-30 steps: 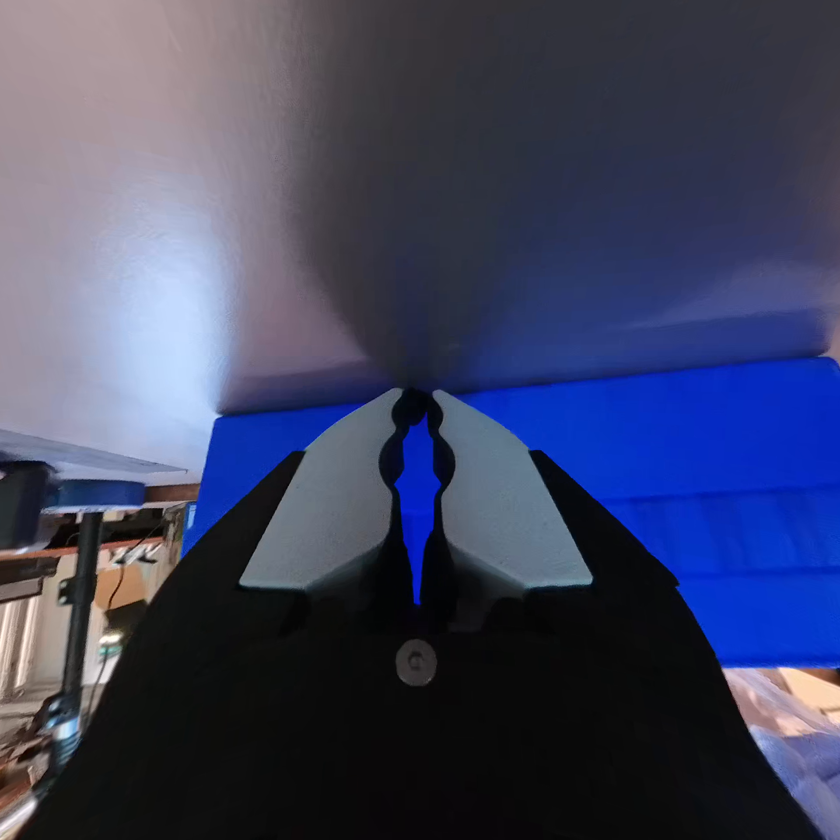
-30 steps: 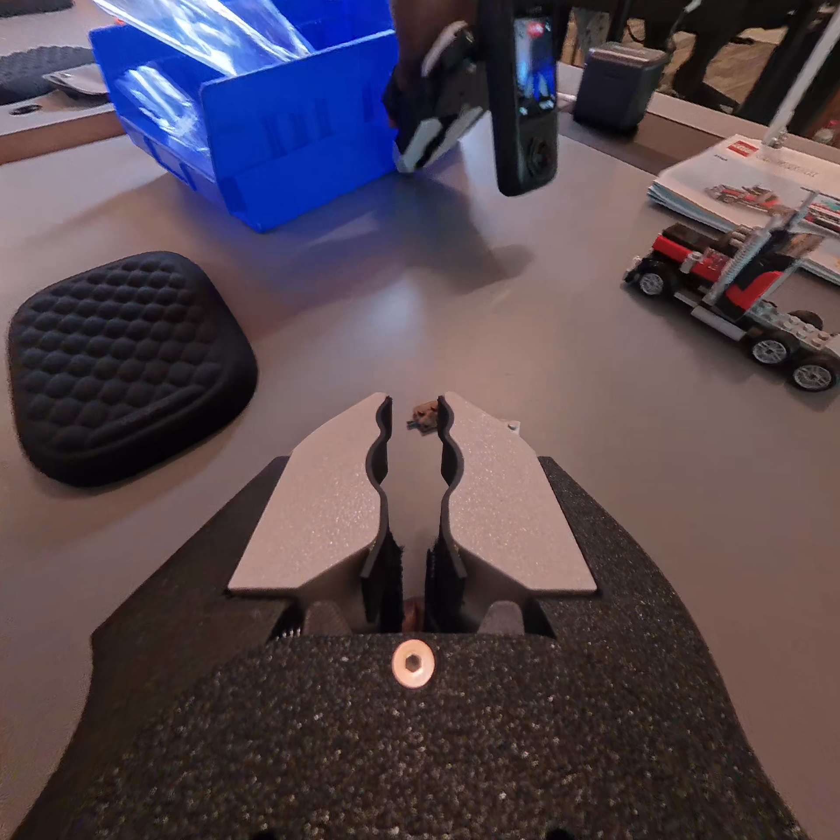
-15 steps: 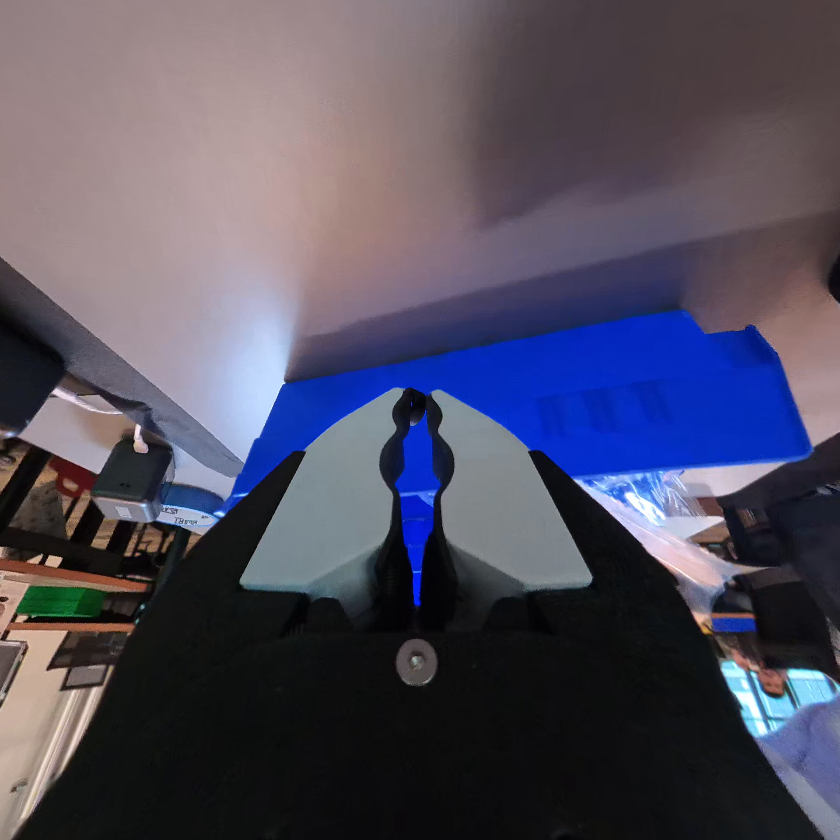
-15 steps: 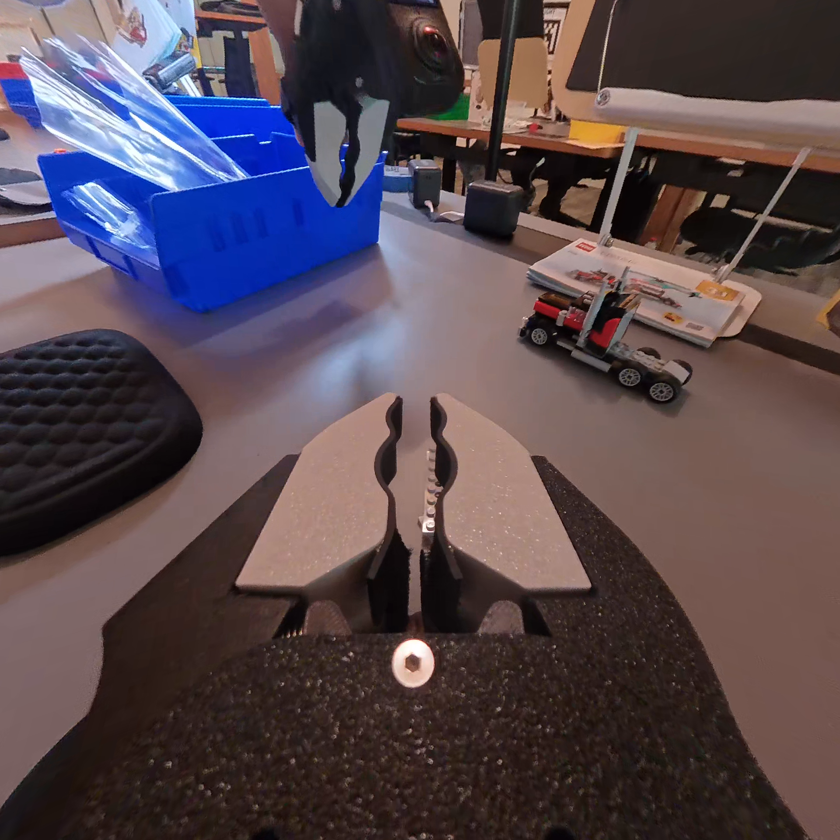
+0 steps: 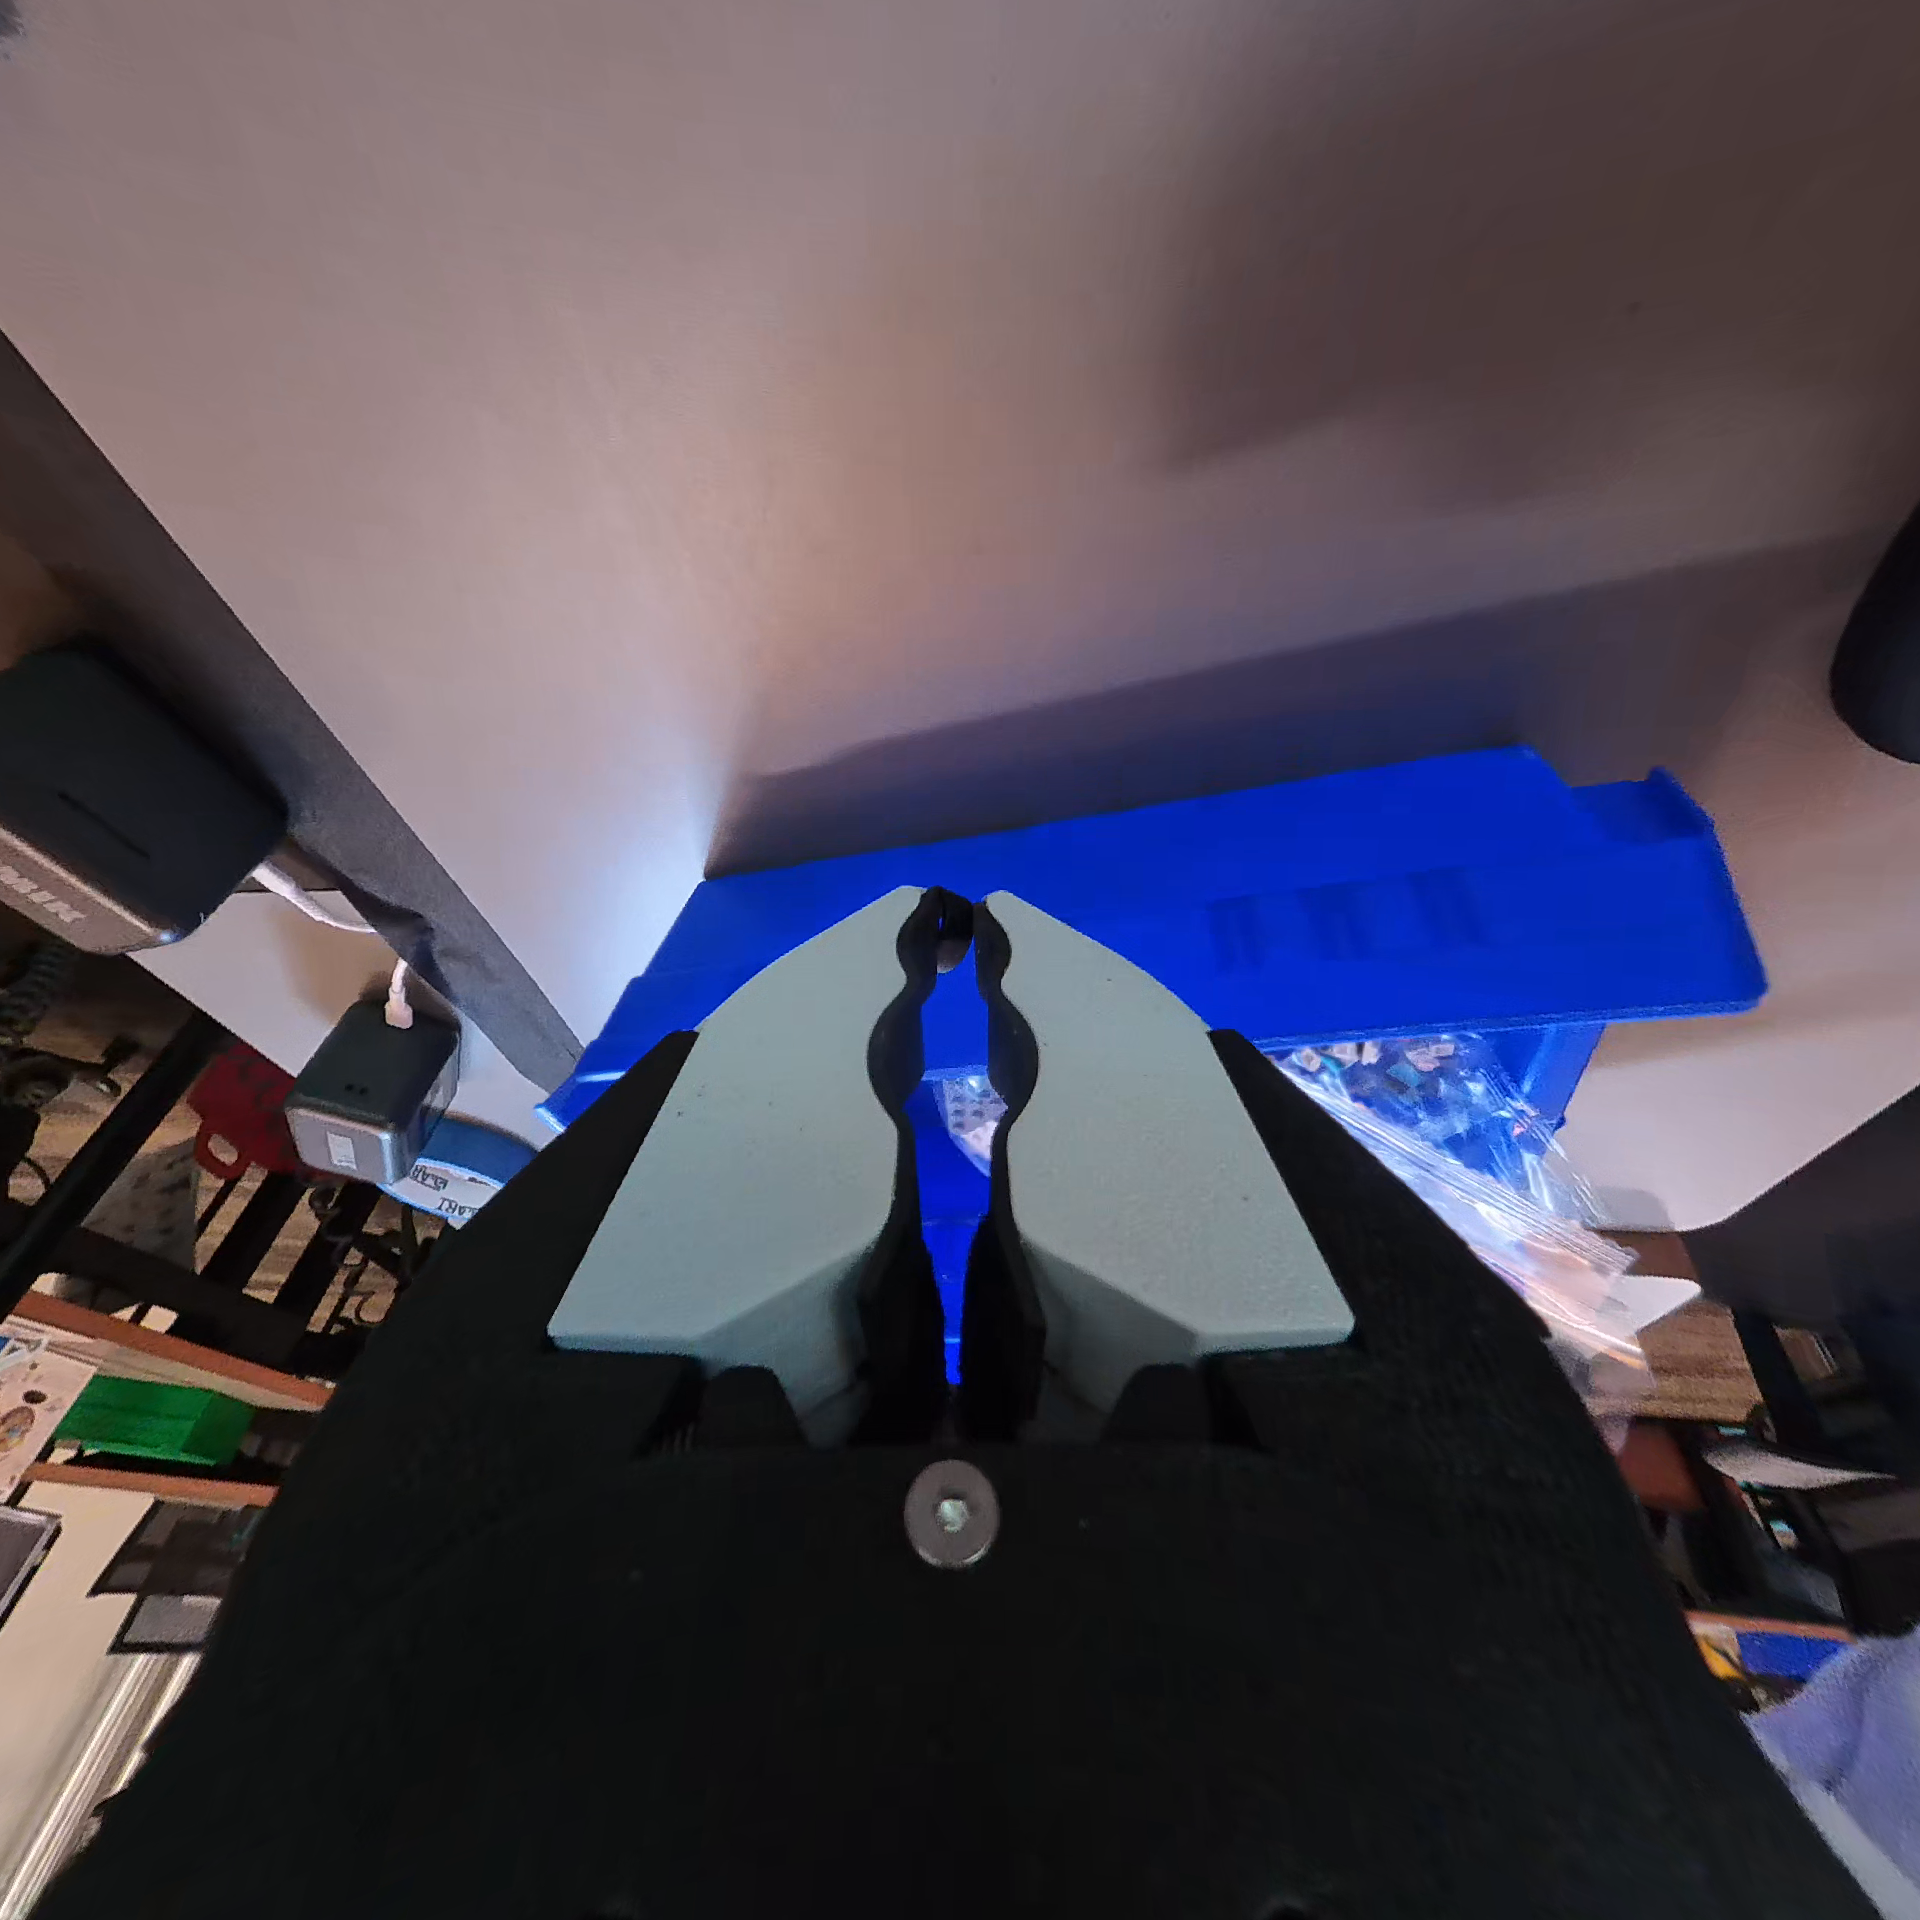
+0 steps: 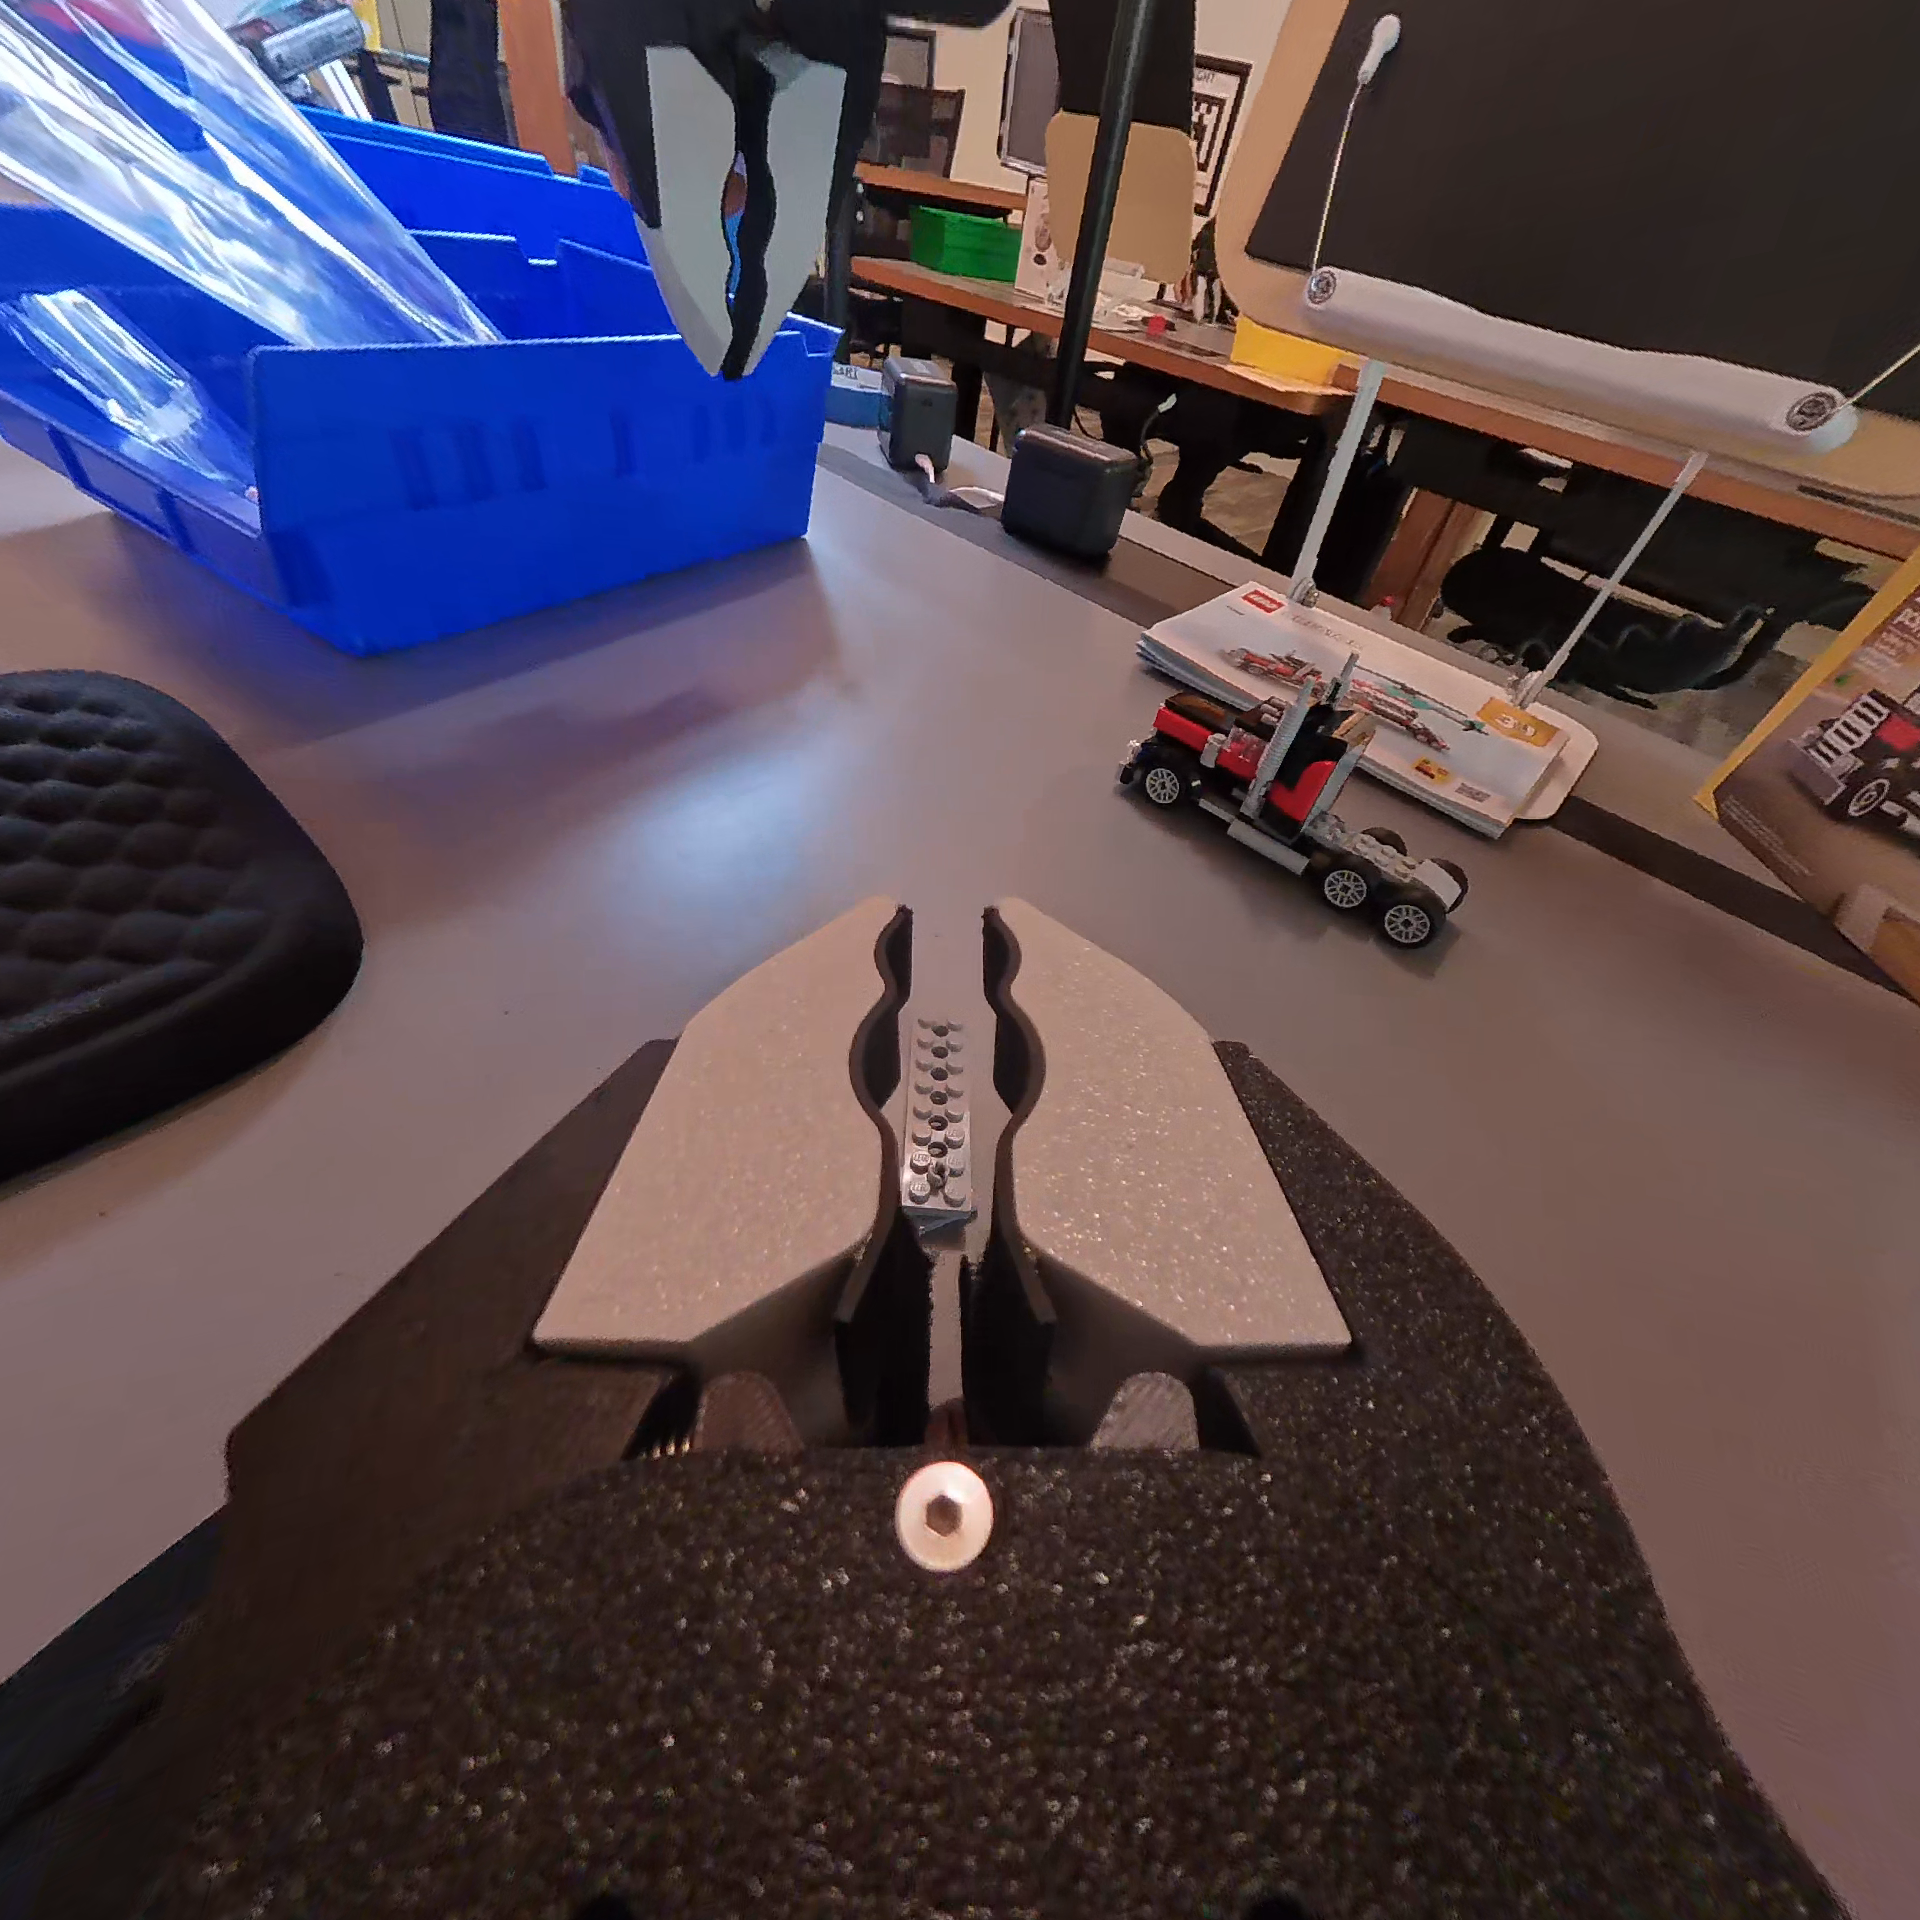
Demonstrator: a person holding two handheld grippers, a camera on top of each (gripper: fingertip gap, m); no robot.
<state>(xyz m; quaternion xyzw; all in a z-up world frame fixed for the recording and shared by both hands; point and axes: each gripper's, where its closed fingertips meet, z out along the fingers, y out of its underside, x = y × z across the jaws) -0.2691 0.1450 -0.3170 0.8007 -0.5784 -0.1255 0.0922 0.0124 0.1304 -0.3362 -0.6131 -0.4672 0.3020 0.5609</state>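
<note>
- The left gripper point(image 5: 948, 914), raised above the open blue plastic bin point(image 5: 1247, 914), pinches a small dark piece point(image 5: 948, 940) at its tips; what kind of piece is hard to tell.
- The right gripper point(image 6: 945, 920) clamps a long grey studded plate point(image 6: 938, 1117) deep between its pads, tips apart, over the grey table point(image 6: 727, 831).
- A red-and-black toy brick truck point(image 6: 1294, 795) stands to the right, beside an instruction booklet point(image 6: 1382, 691).
- A black honeycomb-textured pad point(image 6: 135, 894) lies to the left.

Grey table point(image 6: 727, 831) w/ blue bin point(image 6: 520, 499), toy truck point(image 6: 1288, 800), booklet point(image 6: 1455, 727), black pad point(image 6: 135, 883).

Grey studded plate point(image 6: 938, 1117) now between right gripper point(image 6: 943, 914) fingers.
</note>
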